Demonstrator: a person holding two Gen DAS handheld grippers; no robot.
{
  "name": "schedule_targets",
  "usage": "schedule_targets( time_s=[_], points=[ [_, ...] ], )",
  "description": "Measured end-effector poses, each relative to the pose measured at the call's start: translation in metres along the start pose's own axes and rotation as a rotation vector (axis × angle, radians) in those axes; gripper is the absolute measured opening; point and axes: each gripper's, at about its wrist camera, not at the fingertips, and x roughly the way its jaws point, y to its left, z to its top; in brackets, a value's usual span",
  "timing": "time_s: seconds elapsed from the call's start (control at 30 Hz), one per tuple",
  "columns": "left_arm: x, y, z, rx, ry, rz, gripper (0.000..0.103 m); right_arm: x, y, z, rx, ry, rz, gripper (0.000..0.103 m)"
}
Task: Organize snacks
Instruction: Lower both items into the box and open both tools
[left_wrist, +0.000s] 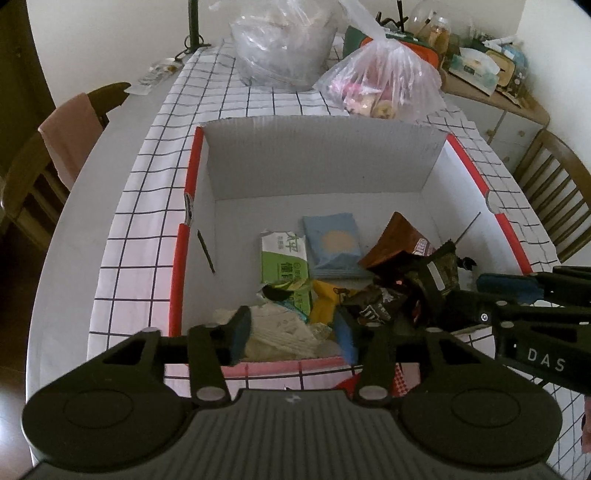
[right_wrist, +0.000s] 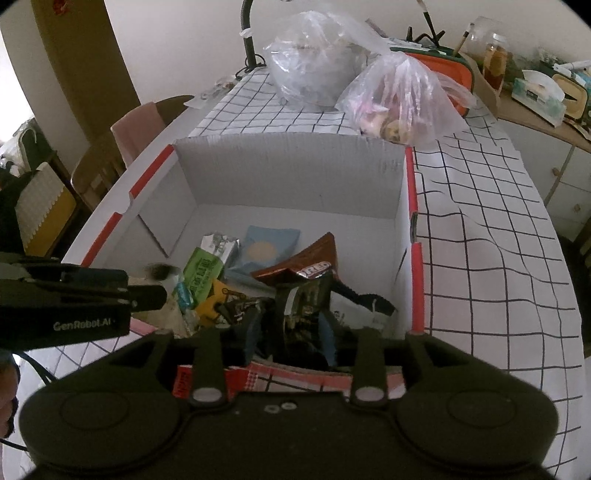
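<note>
We hold both tools over the white cardboard box w/ red rim (left_wrist: 186, 236) on the checked-cloth worktop (left_wrist: 147, 206). Left tool (left_wrist: 293, 338): jaws parted around a pale crinkled wrapper (left_wrist: 280, 328). Right tool (right_wrist: 290, 334): jaws parted, dark foil snack bag (right_wrist: 304, 306) between them.

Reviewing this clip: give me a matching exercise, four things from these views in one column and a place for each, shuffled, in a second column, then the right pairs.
Things:
1. blue packet
2. green packet
3. pink-tinted bag
4. dark packet

Places:
A. on the checked cloth behind the box
B. between the fingers of the right gripper
C. flat on the box floor, right of the green one
D. in the box, left of the blue one

Pairs: 1-C, 2-D, 3-A, 4-B
</note>
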Motion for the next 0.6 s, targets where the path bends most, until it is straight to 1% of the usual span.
schedule_targets(
  time_s=[0.03, 0.13, 0.27, 0.33, 0.5, 0.6],
  points=[
    [-0.002, 0.0, 0.0, -0.003, -0.004, -0.002, 0.055, -0.001, 0.0, 0.0, 0.001, -0.003, 0.0, 0.037],
    [-0.008, 0.0, -0.001, -0.02, -0.018, -0.009, 0.058, -0.006, -0.001, 0.0, 0.006, -0.011, 0.005, 0.04],
    [-0.022, -0.002, -0.003, -0.027, -0.05, -0.02, 0.067, -0.015, -0.002, -0.001, 0.013, -0.026, 0.01, 0.047],
    [-0.029, -0.003, -0.005, -0.027, -0.063, -0.021, 0.067, -0.02, -0.002, -0.002, 0.015, -0.033, 0.014, 0.054],
    [-0.05, -0.005, -0.009, -0.035, -0.113, -0.02, 0.067, -0.038, -0.003, -0.004, 0.015, -0.063, 0.024, 0.063],
    [-0.061, -0.006, -0.012, -0.038, -0.134, -0.023, 0.068, -0.048, -0.003, -0.005, 0.018, -0.078, 0.029, 0.067]
  ],
)
